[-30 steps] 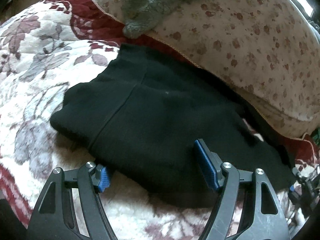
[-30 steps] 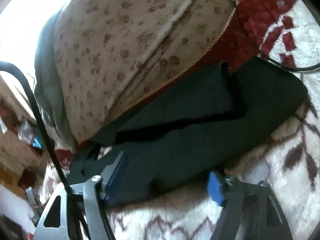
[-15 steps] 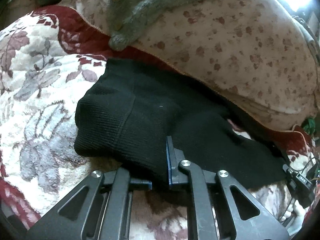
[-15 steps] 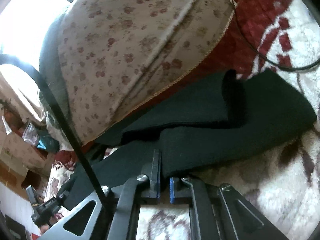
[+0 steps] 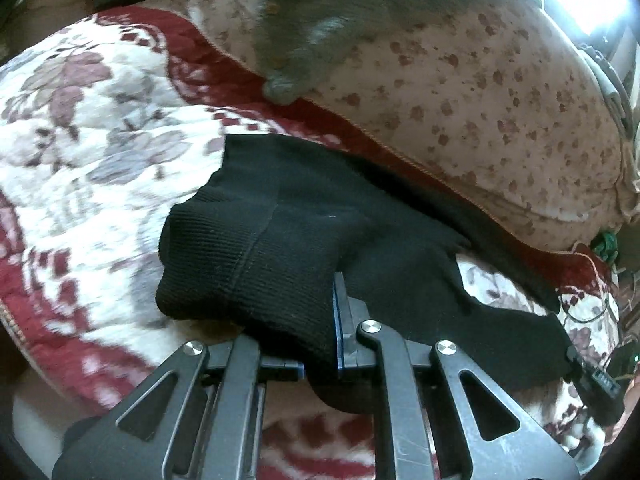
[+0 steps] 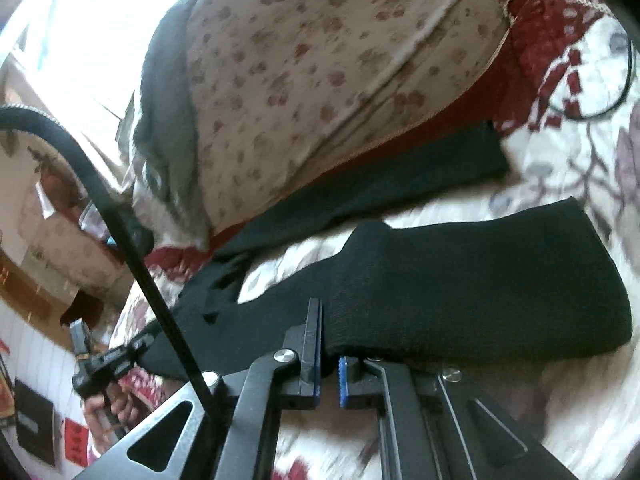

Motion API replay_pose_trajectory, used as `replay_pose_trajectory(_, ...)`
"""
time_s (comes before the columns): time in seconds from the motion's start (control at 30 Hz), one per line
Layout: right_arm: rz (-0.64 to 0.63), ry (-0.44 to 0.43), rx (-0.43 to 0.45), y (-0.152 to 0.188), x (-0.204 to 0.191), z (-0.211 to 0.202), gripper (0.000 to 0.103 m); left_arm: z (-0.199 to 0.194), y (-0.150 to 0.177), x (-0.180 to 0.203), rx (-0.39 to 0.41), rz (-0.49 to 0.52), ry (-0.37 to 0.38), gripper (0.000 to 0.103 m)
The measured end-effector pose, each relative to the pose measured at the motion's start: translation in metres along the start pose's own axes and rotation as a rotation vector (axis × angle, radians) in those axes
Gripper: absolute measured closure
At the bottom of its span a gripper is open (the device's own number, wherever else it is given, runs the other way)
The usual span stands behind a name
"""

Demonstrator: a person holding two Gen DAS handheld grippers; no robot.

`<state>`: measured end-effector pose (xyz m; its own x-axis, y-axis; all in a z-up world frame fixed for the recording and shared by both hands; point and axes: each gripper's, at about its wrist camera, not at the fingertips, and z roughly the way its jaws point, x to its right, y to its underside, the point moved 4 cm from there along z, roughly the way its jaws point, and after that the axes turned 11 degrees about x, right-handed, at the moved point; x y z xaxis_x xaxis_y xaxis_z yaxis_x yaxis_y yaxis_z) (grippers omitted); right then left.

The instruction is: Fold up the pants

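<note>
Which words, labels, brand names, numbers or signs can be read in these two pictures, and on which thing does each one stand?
No text can be read in either view.
The black knit pants, the red and white floral blanket and the cream spotted quilt show no label.
The red items at the lower left of the right wrist view are too blurred to read.

White plush blanket with grey-mauve floral print and dark red border (image 5: 92, 152), spread as the work surface. Cream quilt with small reddish-brown flower print (image 5: 480, 92), bulked up at the blanket's far edge. Grey fuzzy knit garment (image 5: 340, 20), draped over the quilt. Thin black cable (image 6: 608, 92), looped on the blanket.
</note>
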<state>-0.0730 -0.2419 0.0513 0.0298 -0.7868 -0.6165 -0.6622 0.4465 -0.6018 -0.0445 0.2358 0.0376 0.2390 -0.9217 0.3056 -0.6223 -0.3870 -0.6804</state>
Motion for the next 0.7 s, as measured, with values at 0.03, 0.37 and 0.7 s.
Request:
replay_pose_trajectory(0.03, 0.004, -0.013, -0.017, 0.011, -0.005, -0.003, 0.098, -0.004, 0.002, -0.006, 0.000, 0.000, -0.007, 0.094)
replay_pose_trajectory(0.37, 0.149, 0.006, -0.041, 0.056, 0.025, -0.010, 0.082, 0.000, 0.040, -0.034, -0.019, 0.015, -0.099, 0.092)
replay_pose_trajectory(0.7, 0.229, 0.146, 0.128, 0.006, 0.088, -0.047, 0.096, 0.003, 0.039, -0.036, -0.028, -0.004, -0.130, 0.088)
